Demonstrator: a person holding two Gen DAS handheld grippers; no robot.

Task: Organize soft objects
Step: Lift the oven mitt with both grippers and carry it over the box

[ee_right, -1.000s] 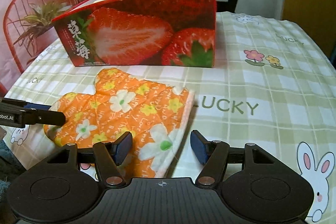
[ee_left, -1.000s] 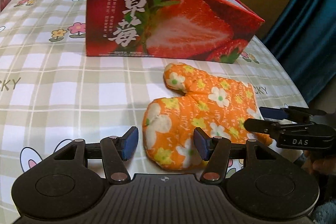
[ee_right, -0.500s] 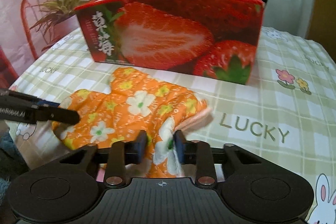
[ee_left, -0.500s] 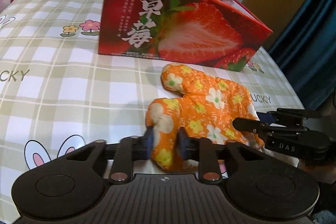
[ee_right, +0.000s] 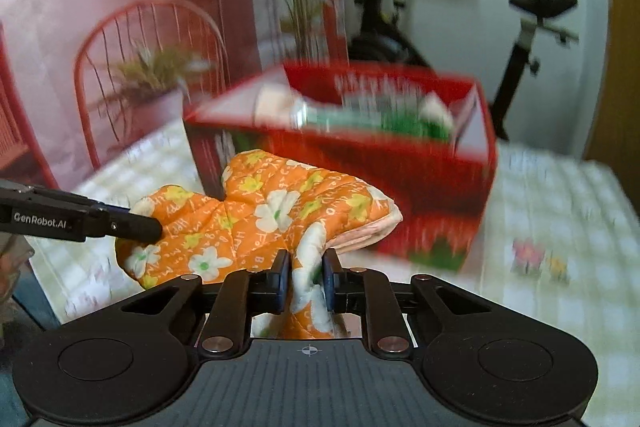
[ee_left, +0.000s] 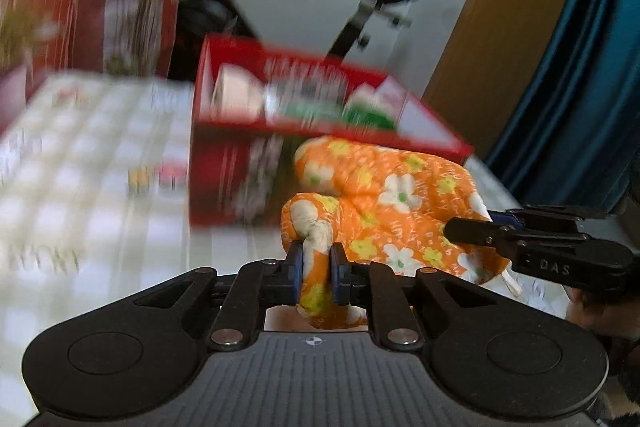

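An orange oven mitt (ee_left: 392, 195) with white and yellow flowers hangs in the air between both grippers, lifted off the checked tablecloth (ee_left: 100, 163). My left gripper (ee_left: 316, 259) is pinching the mitt's fingertip end, its jaws still closing on the fabric. My right gripper (ee_right: 306, 267) is still closing its jaws on the cuff end of the mitt (ee_right: 272, 211). Each view shows the other gripper at the far end: the right one (ee_left: 472, 223) and the left one (ee_right: 136, 223). Just behind the mitt stands the red strawberry box (ee_left: 240, 155), its top open.
Inside the box (ee_right: 420, 179) lie blurred white and green items. Behind the table are a red wire chair (ee_right: 148, 67) holding a plant, an exercise bike (ee_right: 536, 27), and a blue curtain (ee_left: 580, 67). The tablecloth (ee_right: 560, 227) stretches right of the box.
Both grippers went from open around the mitt's ends to pinching them, then rose with it. The mitt left the table, and the box's open top came into view.
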